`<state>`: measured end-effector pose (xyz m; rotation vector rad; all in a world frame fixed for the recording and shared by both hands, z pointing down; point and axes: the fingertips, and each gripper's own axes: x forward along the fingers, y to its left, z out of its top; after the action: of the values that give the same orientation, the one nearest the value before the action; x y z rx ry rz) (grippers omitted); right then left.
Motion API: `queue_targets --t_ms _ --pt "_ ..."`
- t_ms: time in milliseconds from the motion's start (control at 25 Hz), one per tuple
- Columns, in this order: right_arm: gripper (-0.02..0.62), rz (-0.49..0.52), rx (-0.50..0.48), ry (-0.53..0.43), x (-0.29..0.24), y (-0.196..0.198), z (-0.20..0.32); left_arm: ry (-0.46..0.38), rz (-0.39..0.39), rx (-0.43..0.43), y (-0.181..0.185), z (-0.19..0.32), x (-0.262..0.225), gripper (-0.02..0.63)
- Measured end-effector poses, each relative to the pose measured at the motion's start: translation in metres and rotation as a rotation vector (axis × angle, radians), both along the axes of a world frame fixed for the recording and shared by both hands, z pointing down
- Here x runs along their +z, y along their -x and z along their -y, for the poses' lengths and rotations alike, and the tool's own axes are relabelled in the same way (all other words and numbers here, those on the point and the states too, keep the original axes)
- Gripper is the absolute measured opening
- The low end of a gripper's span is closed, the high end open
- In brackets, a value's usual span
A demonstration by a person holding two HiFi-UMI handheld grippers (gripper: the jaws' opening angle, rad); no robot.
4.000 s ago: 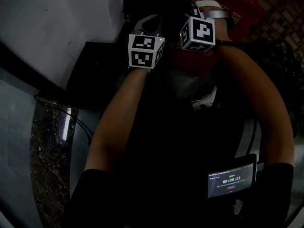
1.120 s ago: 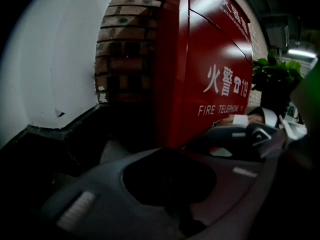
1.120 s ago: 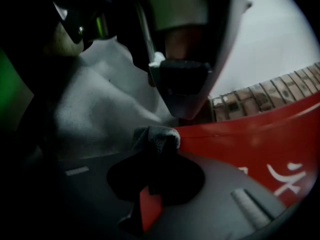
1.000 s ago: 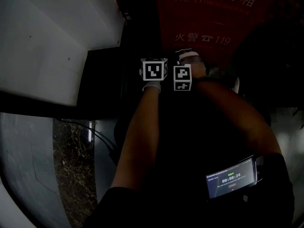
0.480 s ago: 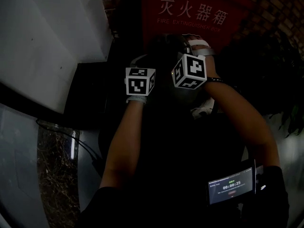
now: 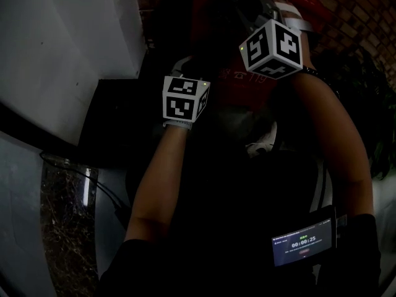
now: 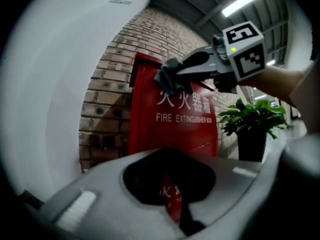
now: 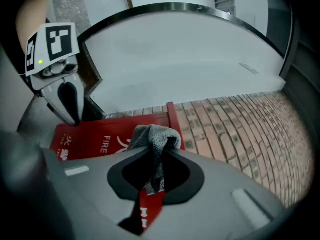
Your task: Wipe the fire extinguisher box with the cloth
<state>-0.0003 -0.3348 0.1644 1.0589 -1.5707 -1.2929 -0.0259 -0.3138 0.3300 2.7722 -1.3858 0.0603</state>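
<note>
Fire extinguisher box (image 7: 175, 129): red, upright against the brick wall (image 7: 107, 99), directly in front of the person. Cloth (image 7: 167, 79): grey, bunched, at the upper left of the box door by the white lettering; contact looks likely but can't be confirmed. Right gripper (image 8: 155, 156) is clamped on the cloth. In the head view it now sits higher up the box than half a second ago, so probably an upward wipe stroke, task mid-way. Left gripper (image 8: 70, 111): jaws pressed together, nothing in them, parked lower before the box, barely moved. Door surface smooth, painted. Potted plant (image 7: 252, 129) right of the box, white curved wall (image 7: 55, 84) left of it, ceiling lights (image 7: 242, 1) above.
</note>
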Motion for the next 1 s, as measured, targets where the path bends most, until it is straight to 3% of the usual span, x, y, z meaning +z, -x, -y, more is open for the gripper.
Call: queue_targets --t_ms 160,480,680,1000 --pt "0.034 -0.006 0.028 0.0 -0.009 -0.005 0.012 0.028 -0.015 0.024 -0.004 0.006 0.013 0.0" --pt "0.034 -0.207 0.043 -0.045 0.013 -0.003 0.015 0.031 -0.012 0.022 -0.006 0.005 0.022 0.0" --pt "0.034 -0.232 0.05 0.034 0.054 -0.002 0.016 0.066 -0.051 0.022 -0.009 0.008 0.035 0.0" --pt "0.034 -0.235 0.035 0.173 0.128 0.004 0.015 0.094 -0.03 0.007 -0.01 0.011 0.056 0.0"
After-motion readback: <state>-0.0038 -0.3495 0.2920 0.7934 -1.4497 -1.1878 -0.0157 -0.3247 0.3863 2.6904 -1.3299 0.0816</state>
